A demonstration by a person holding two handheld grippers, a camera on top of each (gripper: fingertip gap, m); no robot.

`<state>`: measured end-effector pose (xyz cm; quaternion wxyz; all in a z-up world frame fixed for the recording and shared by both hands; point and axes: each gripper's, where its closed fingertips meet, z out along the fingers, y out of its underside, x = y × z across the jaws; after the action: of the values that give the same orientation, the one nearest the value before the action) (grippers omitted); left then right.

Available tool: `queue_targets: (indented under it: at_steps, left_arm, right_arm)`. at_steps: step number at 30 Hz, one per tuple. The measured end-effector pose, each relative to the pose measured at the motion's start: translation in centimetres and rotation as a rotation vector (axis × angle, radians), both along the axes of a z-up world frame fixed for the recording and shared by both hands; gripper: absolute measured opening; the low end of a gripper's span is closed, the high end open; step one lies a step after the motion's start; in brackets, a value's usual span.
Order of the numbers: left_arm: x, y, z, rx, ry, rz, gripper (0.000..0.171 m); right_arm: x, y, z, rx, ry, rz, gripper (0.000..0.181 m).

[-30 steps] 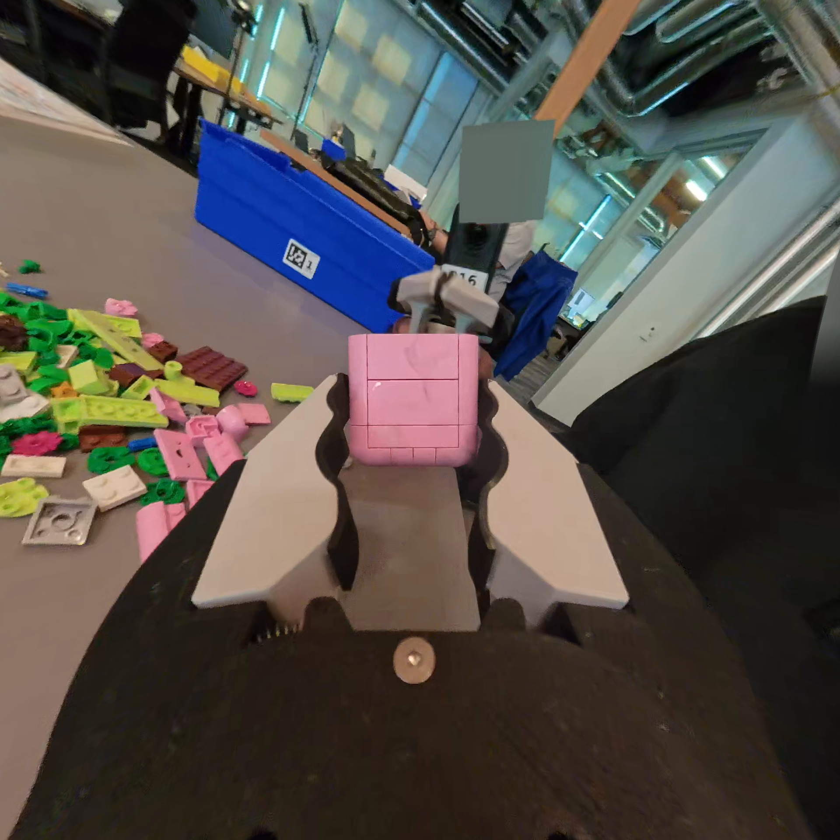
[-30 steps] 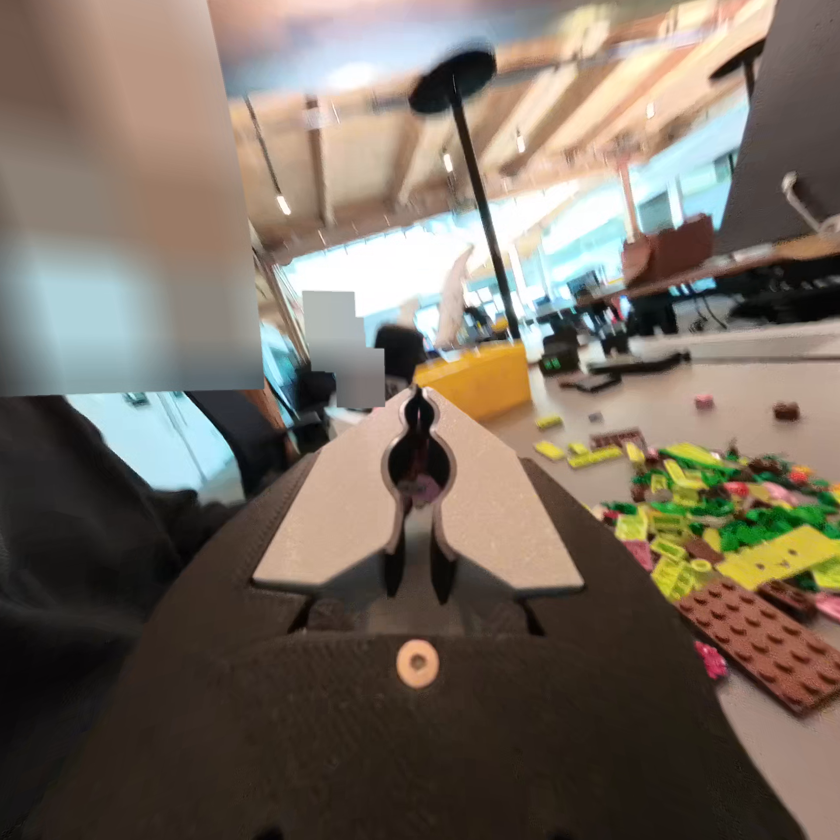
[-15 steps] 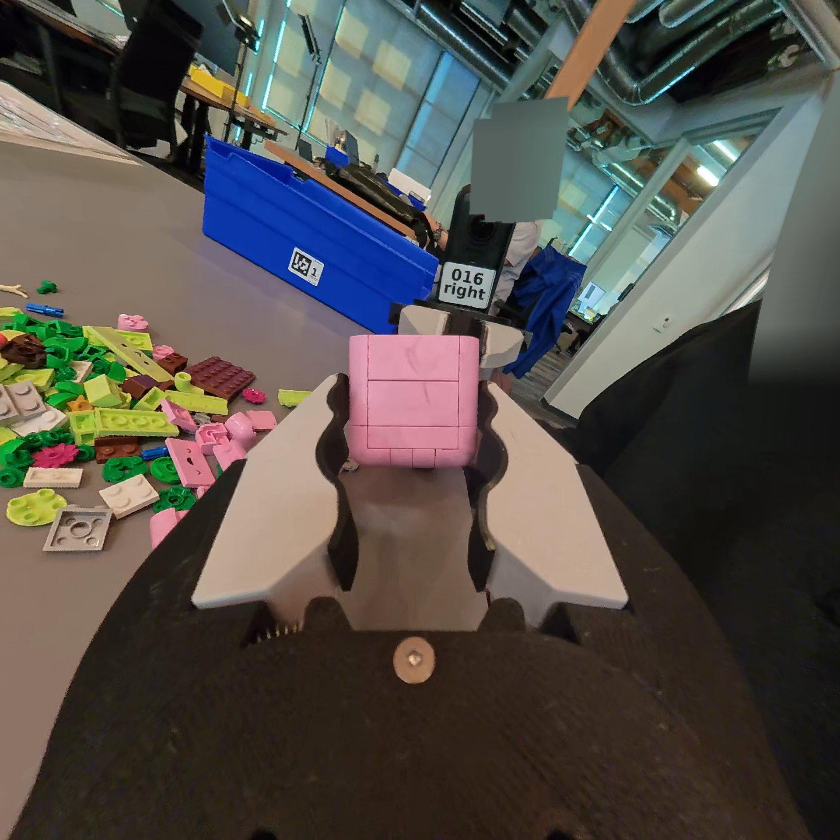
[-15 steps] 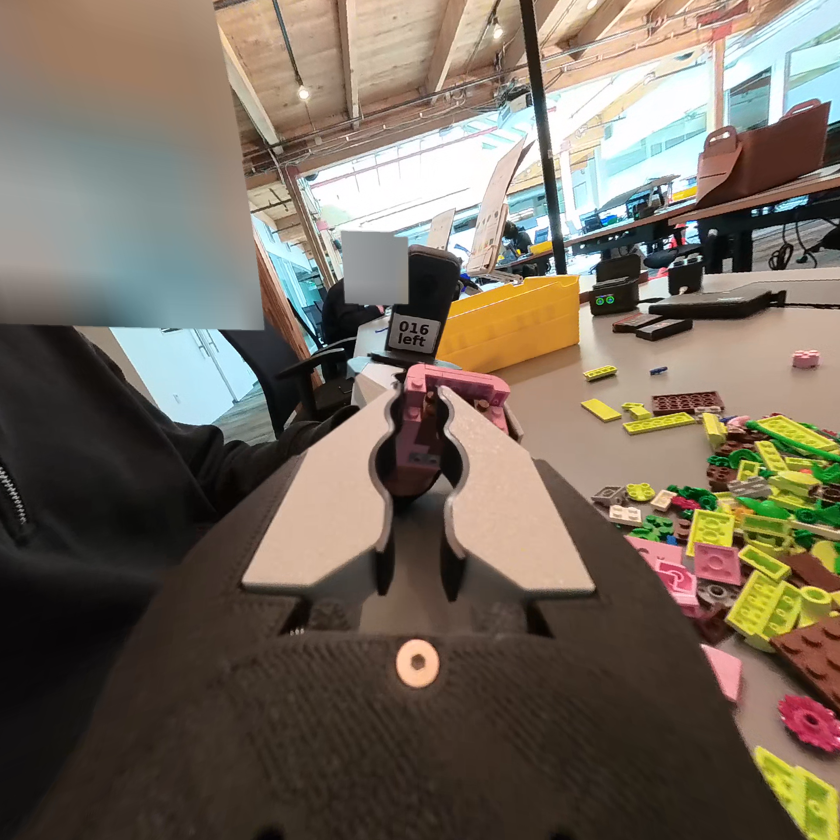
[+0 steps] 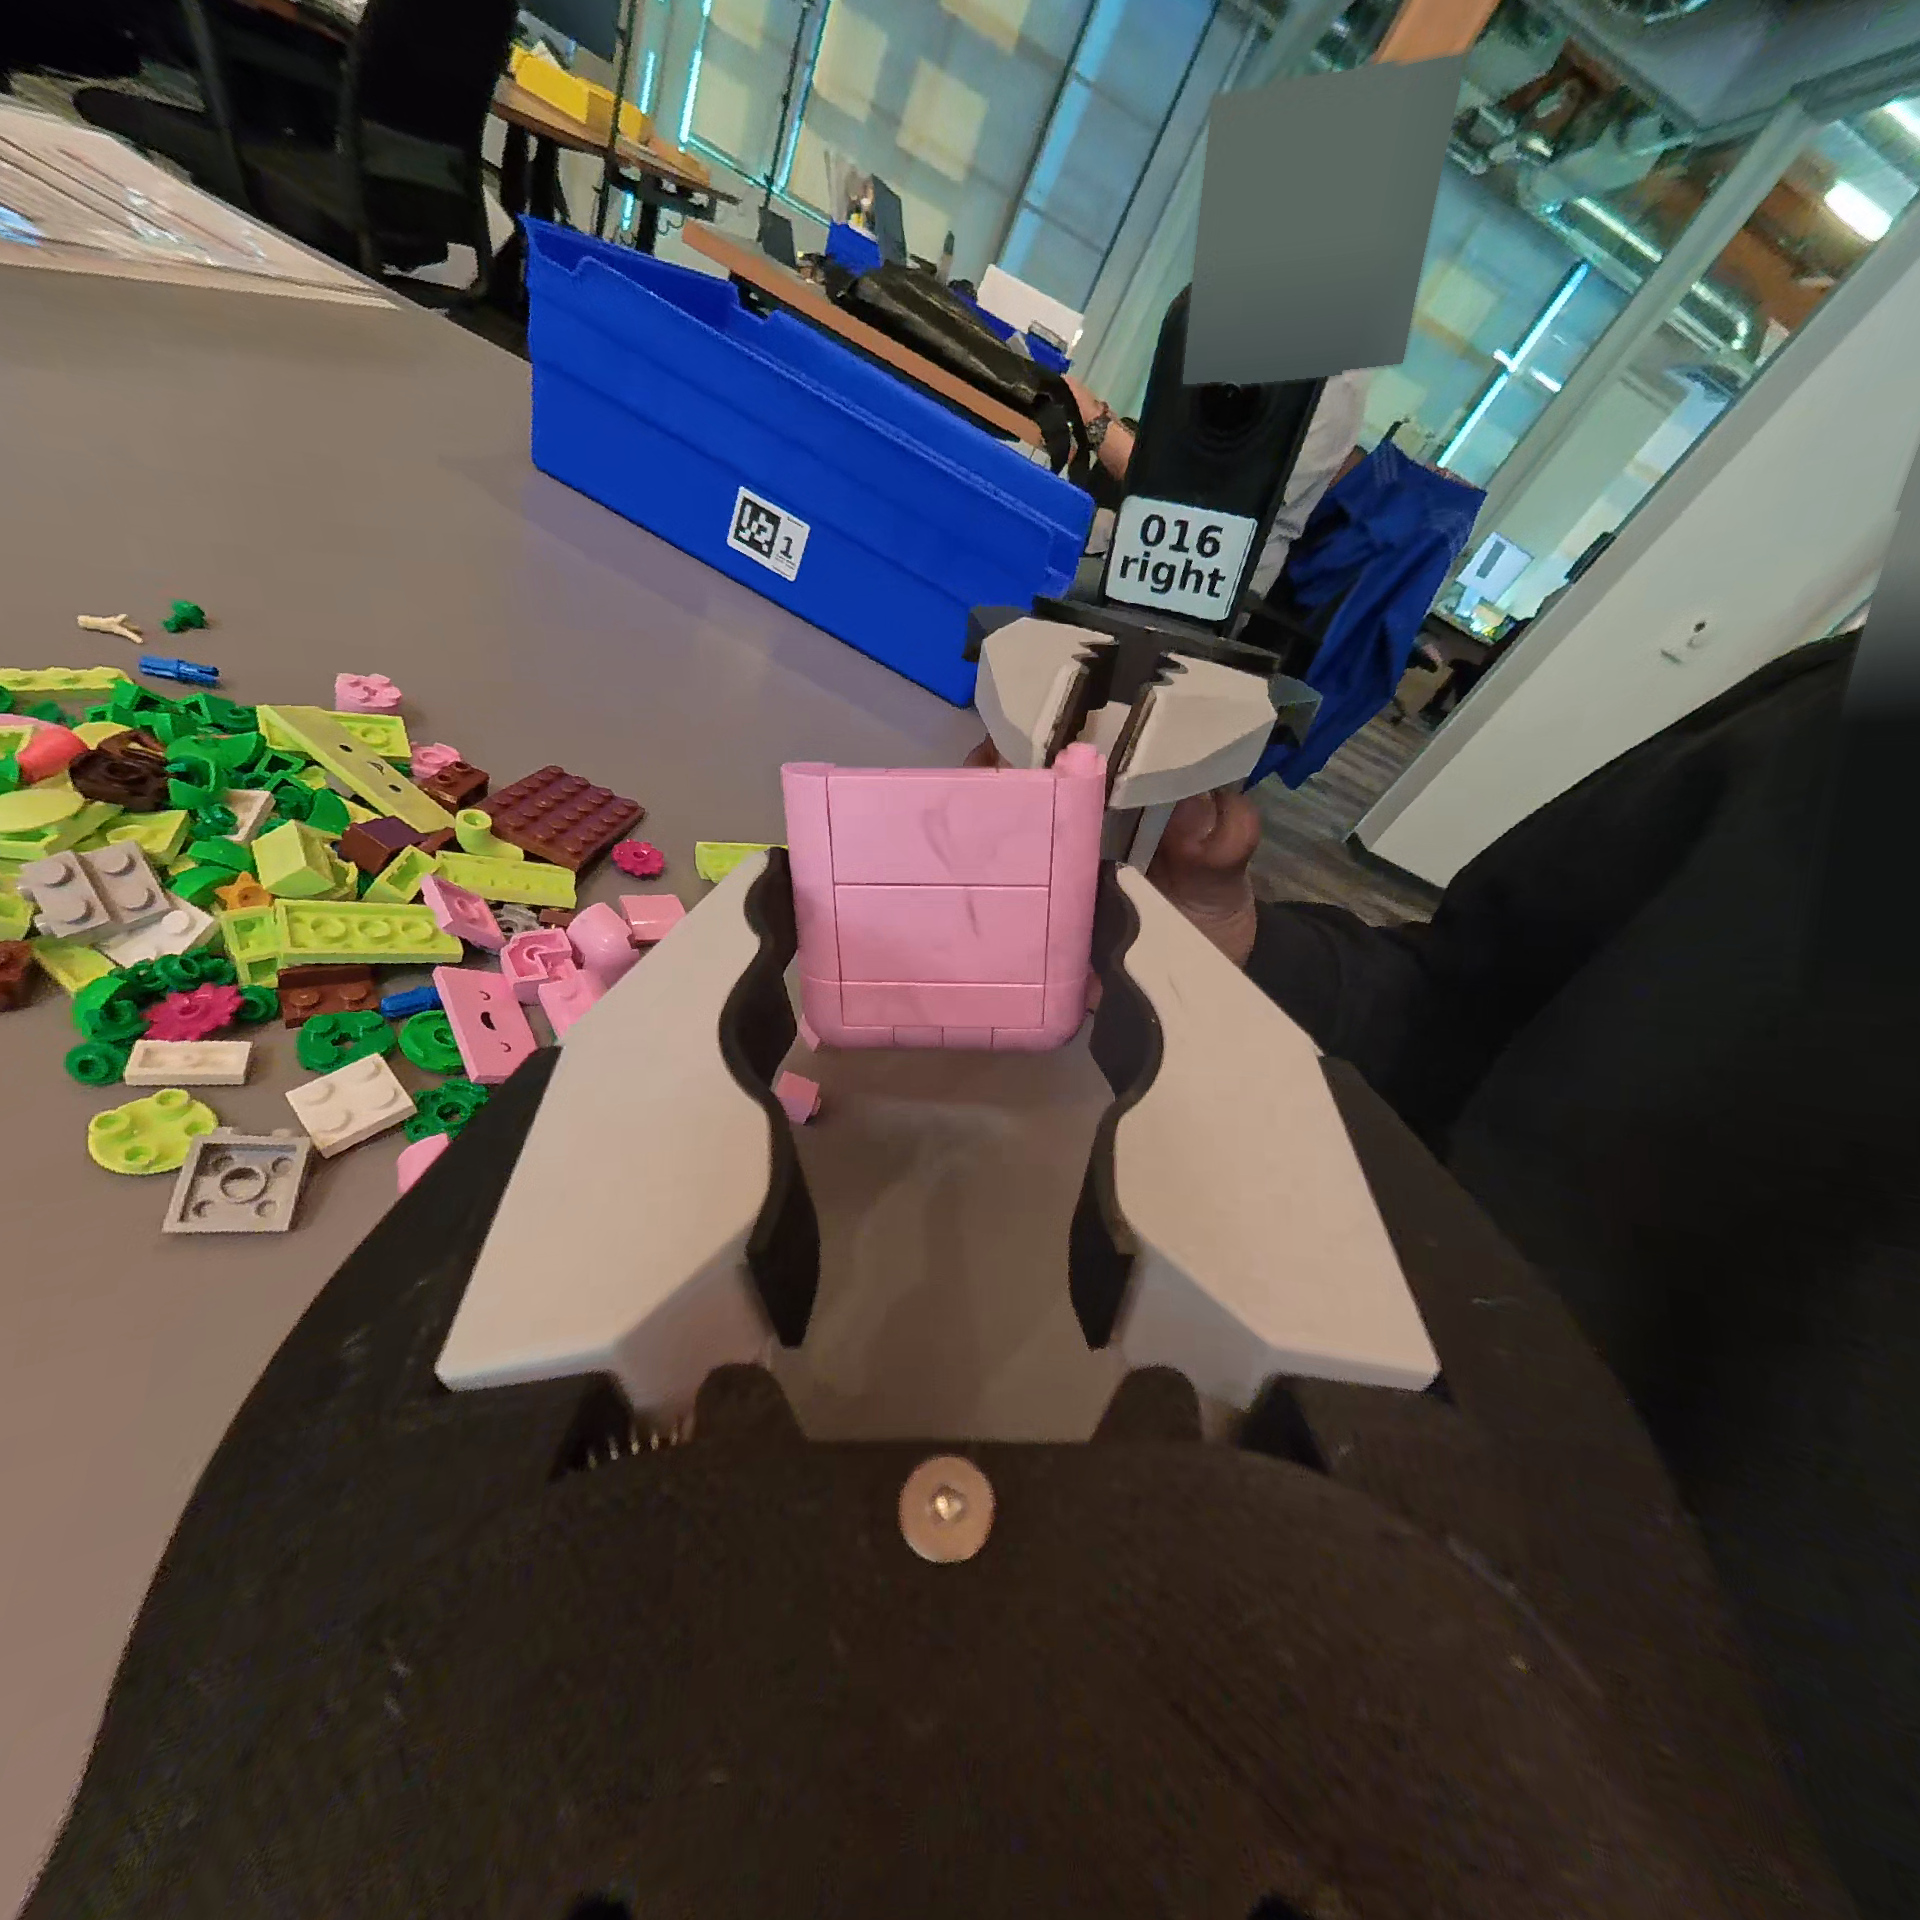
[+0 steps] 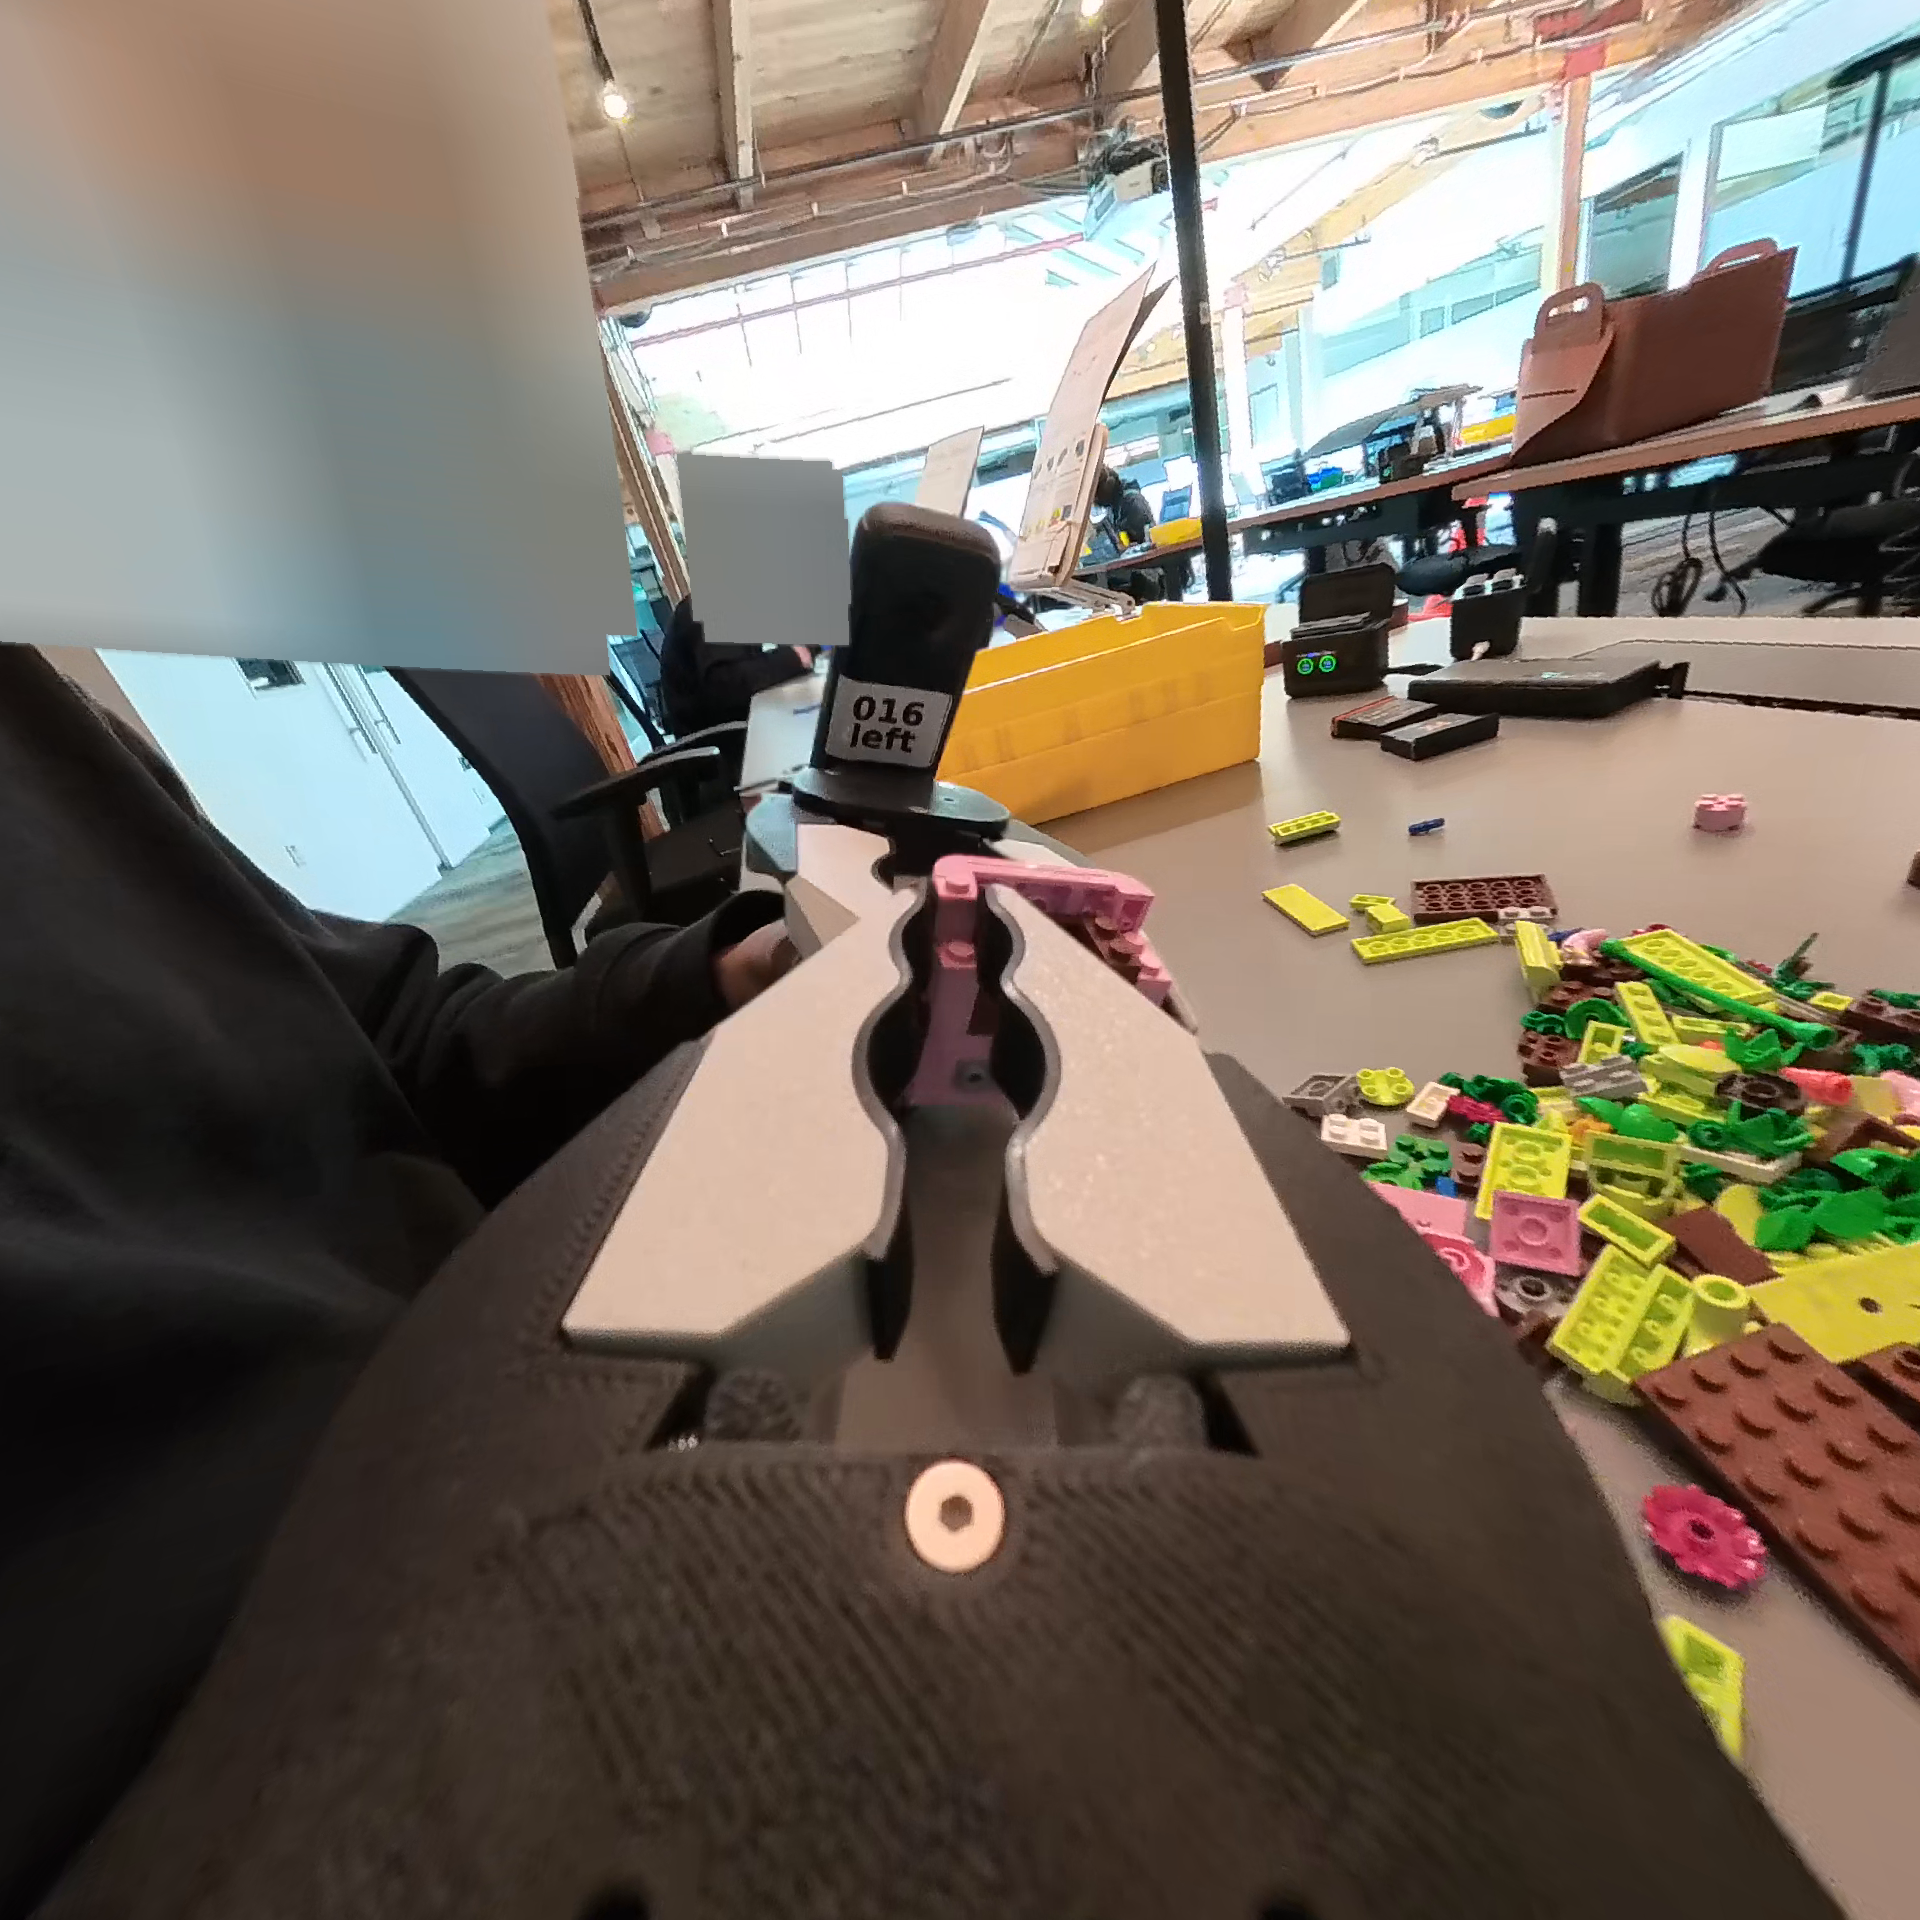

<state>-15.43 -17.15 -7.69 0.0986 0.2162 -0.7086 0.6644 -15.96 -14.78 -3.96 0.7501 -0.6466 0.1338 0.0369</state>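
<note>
**Both jaws on one pink brick build, held above the grey table**

My left gripper (image 5: 940, 997) clamps a smooth pink box-like assembly of toy bricks (image 5: 940, 914) by its two side faces, fingers set fairly wide around it. The assembly stands upright, its long axis running up and away from my left camera, flat tiled face towards that lens.

My right gripper (image 6: 951, 997) is pinched narrow on a thin pink edge of the same assembly (image 6: 961, 987), meeting it from the far upper corner, opposite my left.

Below and beside us lies the matte grey tabletop (image 5: 343, 468), strewn with a loose heap of lime, green, pink and brown toy bricks (image 5: 260, 894). A flat brown studded plate (image 6: 1808, 1455) sits near my right side.

Farther off stand a blue plastic bin (image 5: 769, 457) and a yellow plastic bin (image 6: 1112, 696). Beyond them is an open workshop with desks, glass walls and timber ceiling beams.
</note>
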Motion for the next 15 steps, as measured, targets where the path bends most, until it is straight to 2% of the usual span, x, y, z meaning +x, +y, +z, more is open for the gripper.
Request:
queue_targets:
  at_steps: [4,5,6,7,9,12,15]
  left_arm:
    - [-0.1,0.1,0.2,-0.022,0.023,-0.007,0.057]
    - [0.0,0.1,-0.7,0.031,0.049,-0.008,0.055]
    - [-0.3,0.0,-0.9,0.045,0.042,-0.026,0.055]
    - [-0.5,0.1,-0.1,0.002,0.010,-0.018,0.055]
    - [-0.7,0.4,0.7,-0.070,0.045,-0.040,0.056]
    - [-0.1,0.6,0.3,-0.035,0.024,-0.006,0.055]
    - [0.0,0.8,1.0,-0.084,0.021,-0.006,0.055]
  right_arm:
    - [0.1,-0.1,0.4,0.039,0.021,-0.005,0.003]
    - [0.5,-0.7,1.1,0.110,0.038,-0.015,0.004]
    - [1.4,-2.6,2.6,0.258,0.074,-0.051,0.003]
    - [2.5,-4.1,2.8,0.326,0.141,-0.055,0.003]
    - [3.1,-4.6,2.0,0.273,0.159,-0.067,0.003]
    - [2.9,-3.0,0.6,0.077,0.052,-0.149,0.004]
    - [3.8,-2.8,-0.3,0.008,0.073,-0.199,0.004]
